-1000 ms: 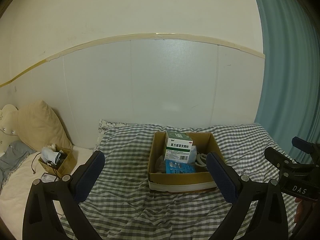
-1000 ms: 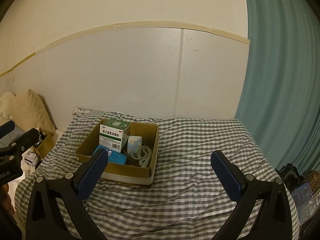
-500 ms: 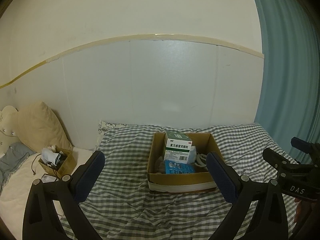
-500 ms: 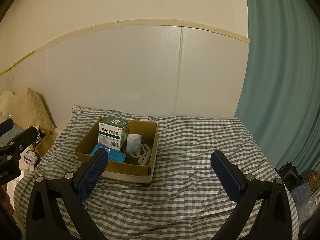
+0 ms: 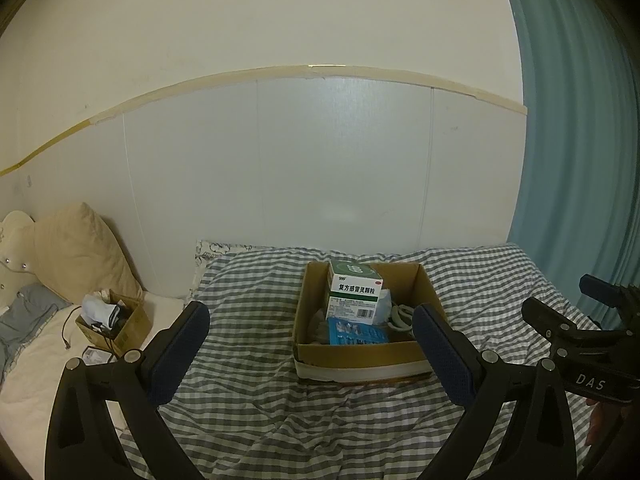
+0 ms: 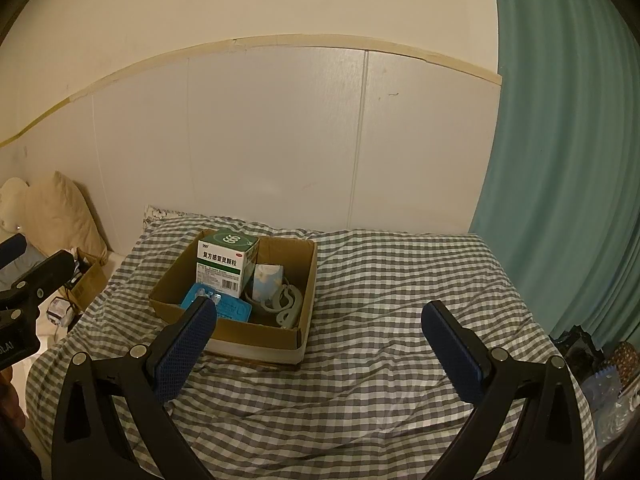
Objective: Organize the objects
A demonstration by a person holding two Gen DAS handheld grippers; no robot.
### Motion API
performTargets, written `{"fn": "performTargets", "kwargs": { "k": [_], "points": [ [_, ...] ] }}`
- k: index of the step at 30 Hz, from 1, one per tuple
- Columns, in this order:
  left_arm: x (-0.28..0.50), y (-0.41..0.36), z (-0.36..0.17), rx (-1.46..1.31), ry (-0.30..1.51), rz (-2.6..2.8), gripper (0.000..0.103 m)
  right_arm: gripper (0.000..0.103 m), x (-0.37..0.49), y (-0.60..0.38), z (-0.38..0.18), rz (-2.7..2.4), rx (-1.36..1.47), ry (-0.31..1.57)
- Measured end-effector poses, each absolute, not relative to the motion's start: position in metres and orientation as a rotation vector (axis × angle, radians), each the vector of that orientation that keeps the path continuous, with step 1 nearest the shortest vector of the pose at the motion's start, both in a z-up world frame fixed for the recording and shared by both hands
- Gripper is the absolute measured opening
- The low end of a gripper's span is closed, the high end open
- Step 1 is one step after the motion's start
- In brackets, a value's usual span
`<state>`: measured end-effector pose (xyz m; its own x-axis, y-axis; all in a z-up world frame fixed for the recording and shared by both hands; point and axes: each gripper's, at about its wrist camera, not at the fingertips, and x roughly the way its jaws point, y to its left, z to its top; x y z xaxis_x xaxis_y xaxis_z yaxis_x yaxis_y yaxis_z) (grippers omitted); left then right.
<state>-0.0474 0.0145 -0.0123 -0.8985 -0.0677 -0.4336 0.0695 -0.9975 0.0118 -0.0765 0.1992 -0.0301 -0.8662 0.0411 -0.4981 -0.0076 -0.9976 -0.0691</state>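
Barely anything has shifted over the last second: the cardboard box (image 5: 362,354) sits a touch lower and nearer in both my views than it did, so I've drifted in slightly, and that's about it. Both my grippers hang above the gingham bedspread (image 6: 400,280) with nothing in them. On my left gripper (image 5: 310,346) the jaws are spread wide, the blue pads (image 5: 178,354) well apart, and the box shows right between them, its right front corner tucked behind my right-hand pad. My right gripper (image 6: 320,346) is just as wide apart, and from there the box sits off to the left, with its front left corner hidden behind my left pad. Inside the box a green-and-white medicine carton (image 6: 224,262) stands upright at the back left, a blue blister pack (image 6: 228,308) lies flat in front of it, a small pale blue tissue pack (image 6: 269,280) stands just beside the carton, and a curly grey-white plastic piece (image 6: 286,304) lies along the right side. Over on the far left there's a smaller cardboard box (image 5: 124,326) of odds and ends near a beige pillow (image 5: 80,256), well apart from the main box. Teal curtain (image 6: 560,160) hangs on the right.
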Motion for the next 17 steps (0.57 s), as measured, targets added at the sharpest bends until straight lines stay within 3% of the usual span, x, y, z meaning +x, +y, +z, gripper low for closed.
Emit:
{"fn": "performTargets", "kwargs": {
  "k": [17],
  "points": [
    [-0.0491, 0.0155, -0.0162, 0.707, 0.012, -2.991, 0.103, 0.103, -0.0782, 0.1996, -0.0319, 3.006, -0.819, -0.1]
  ]
}}
